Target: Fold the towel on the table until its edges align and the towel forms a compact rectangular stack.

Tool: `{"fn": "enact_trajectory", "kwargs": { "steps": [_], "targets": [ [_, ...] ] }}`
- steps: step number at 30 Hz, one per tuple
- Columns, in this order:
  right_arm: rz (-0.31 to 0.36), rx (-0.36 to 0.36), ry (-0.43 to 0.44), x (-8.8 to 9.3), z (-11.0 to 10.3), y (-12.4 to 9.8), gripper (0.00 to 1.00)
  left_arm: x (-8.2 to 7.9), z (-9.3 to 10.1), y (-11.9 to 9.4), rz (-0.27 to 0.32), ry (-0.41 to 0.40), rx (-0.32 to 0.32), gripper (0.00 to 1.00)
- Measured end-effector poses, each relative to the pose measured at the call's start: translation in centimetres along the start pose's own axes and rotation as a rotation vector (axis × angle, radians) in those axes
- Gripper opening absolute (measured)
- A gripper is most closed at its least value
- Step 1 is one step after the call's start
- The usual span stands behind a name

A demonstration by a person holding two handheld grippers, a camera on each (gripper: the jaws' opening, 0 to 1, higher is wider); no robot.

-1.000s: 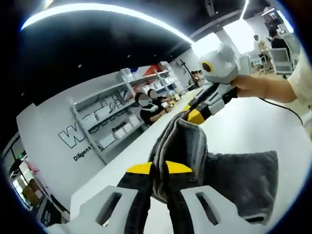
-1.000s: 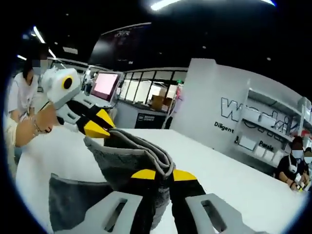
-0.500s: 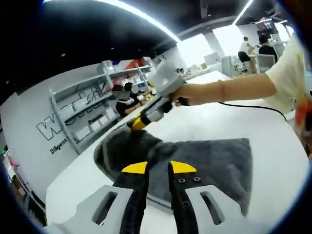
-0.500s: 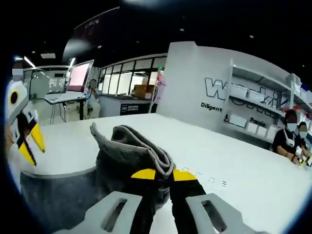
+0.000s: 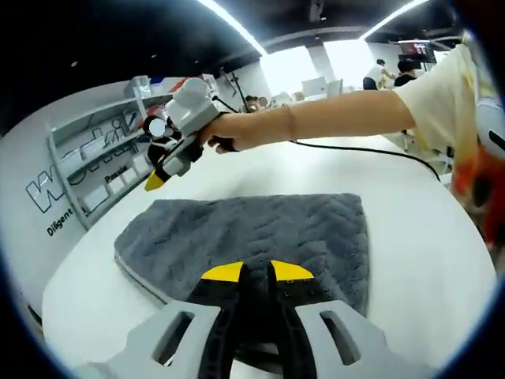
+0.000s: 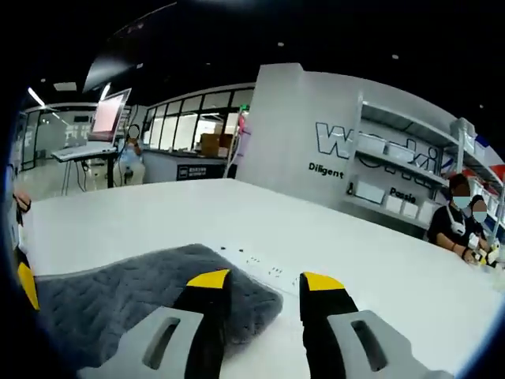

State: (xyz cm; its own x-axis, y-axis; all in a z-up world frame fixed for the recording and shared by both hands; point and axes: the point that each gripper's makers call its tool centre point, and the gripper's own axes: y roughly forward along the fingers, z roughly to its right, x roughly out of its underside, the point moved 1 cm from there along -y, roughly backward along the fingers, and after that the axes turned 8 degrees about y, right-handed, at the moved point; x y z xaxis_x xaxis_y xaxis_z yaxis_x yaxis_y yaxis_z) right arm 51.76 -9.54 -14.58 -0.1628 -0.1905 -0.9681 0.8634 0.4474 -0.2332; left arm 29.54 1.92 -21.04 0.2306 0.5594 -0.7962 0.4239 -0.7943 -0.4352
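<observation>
The grey towel (image 5: pixel 260 229) lies flat on the white table (image 5: pixel 410 205) as a folded rectangle with two layers showing along its left edge. My left gripper (image 5: pixel 257 275) is at the towel's near edge, its yellow-tipped jaws close together and shut on the fabric. A hand holds my right gripper (image 5: pixel 156 180) in the air just above the towel's far left corner, clear of the cloth. In the right gripper view, the right gripper (image 6: pixel 265 279) stands open with nothing between its jaws. The towel's corner (image 6: pixel 158 292) lies flat below its left jaw.
A black cable (image 5: pixel 371 150) trails across the table beyond the towel, under the person's arm (image 5: pixel 331 122). Wall shelves (image 6: pixel 402 170) with white boxes run along the far side. People sit at the table's far end (image 6: pixel 461 229). Bare tabletop (image 6: pixel 197 213) surrounds the towel.
The lifted towel fold has come down and now lies flat. My right gripper has opened, let go of the towel and risen off it. The left gripper keeps its hold.
</observation>
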Motion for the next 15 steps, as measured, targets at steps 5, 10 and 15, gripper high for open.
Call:
{"fn": "enact_trajectory", "kwargs": {
  "steps": [5, 10, 15],
  "targets": [
    [-0.008, -0.125, -0.222, -0.5, -3.2, -3.3, 0.33, 0.2, 0.2, 0.0, 0.004, -0.015, 0.012, 0.11],
    [-0.036, -0.356, -0.530, 1.2, -8.3, -8.2, 0.34, 0.3, 0.7, 0.0, -0.008, 0.008, 0.034, 0.10],
    [-0.043, -0.483, -0.661, 3.5, -11.3, -13.9, 0.33, 0.3, 0.8, 0.1, -0.014, 0.029, 0.045, 0.08]
  ]
}}
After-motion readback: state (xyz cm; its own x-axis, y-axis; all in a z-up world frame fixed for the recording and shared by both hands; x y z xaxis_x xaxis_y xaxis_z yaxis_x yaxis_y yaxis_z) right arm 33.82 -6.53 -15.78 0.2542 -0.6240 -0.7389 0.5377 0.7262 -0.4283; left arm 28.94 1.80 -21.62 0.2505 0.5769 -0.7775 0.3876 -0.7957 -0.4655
